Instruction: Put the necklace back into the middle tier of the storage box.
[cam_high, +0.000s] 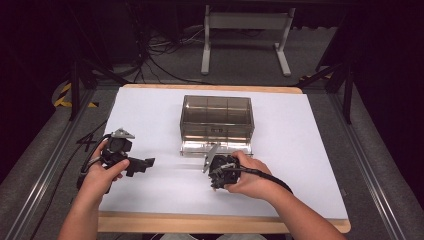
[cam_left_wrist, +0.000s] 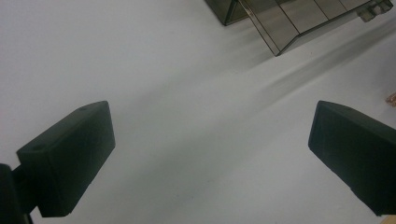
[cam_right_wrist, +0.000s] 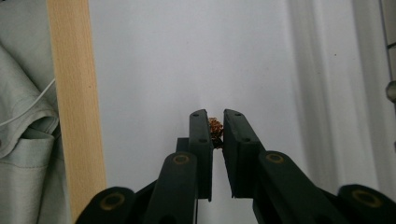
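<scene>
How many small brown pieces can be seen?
1: a small brown piece is pinched between the fingers of the right gripper. Others may be hidden inside the clear box.

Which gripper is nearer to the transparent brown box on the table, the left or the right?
The right. The right gripper sits just in front of the transparent brown box, close to its near edge, gripping a small brown piece. The left gripper is off to the box's left, farther away.

No readable text, labels, brand marks or numbers anywhere. Only sign-like marking: yellow-black hazard striping (cam_high: 64, 95) on the floor left of the tabletop (cam_high: 150, 115); it carries no lettering.
</scene>
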